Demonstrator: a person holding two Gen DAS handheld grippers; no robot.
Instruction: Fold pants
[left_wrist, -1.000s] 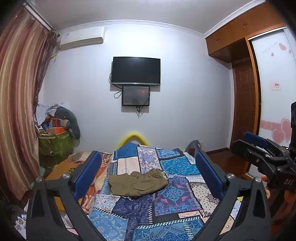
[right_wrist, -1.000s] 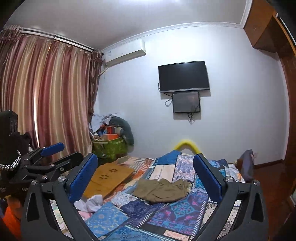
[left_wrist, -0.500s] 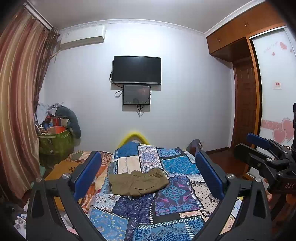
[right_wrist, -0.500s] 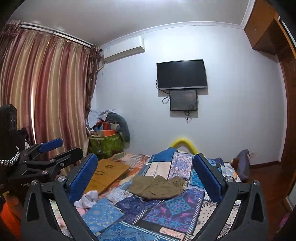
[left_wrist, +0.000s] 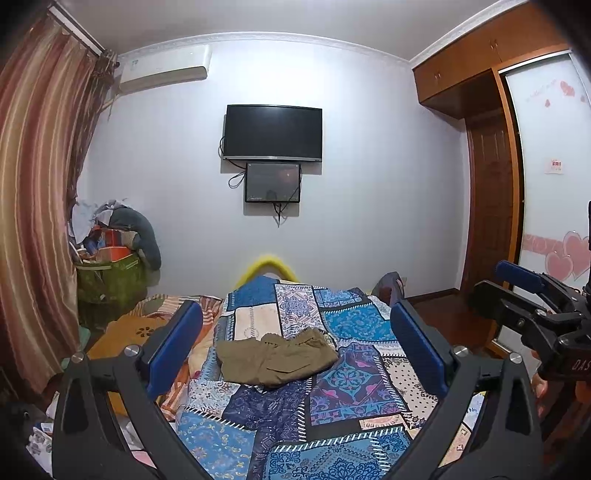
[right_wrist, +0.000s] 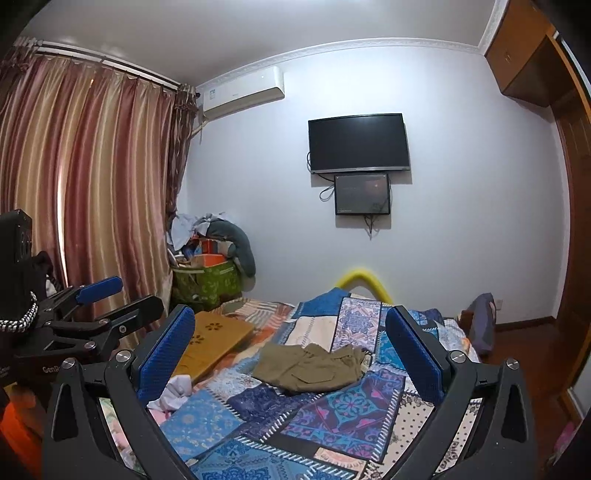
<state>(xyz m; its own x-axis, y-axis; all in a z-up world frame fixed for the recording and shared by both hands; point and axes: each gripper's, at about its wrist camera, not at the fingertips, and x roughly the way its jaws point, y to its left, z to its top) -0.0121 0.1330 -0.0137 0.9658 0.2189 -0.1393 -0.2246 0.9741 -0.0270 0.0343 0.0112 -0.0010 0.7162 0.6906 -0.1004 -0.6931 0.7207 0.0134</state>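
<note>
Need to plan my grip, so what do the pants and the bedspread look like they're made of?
Pants: probably woven cotton twill, matte olive, with soft creases and a flap pocket. Bedspread: seemingly thin printed cotton in patchwork blocks, matte and slightly rumpled; I can't tell if it's quilted.

The bed (left_wrist: 354, 417) runs off the near edge; the left tongs' (left_wrist: 295, 347) frame hides its near corners.

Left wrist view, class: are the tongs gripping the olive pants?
No: the left tongs are open and held off the bed, while the olive pants lie untouched on the patchwork quilt.
</note>
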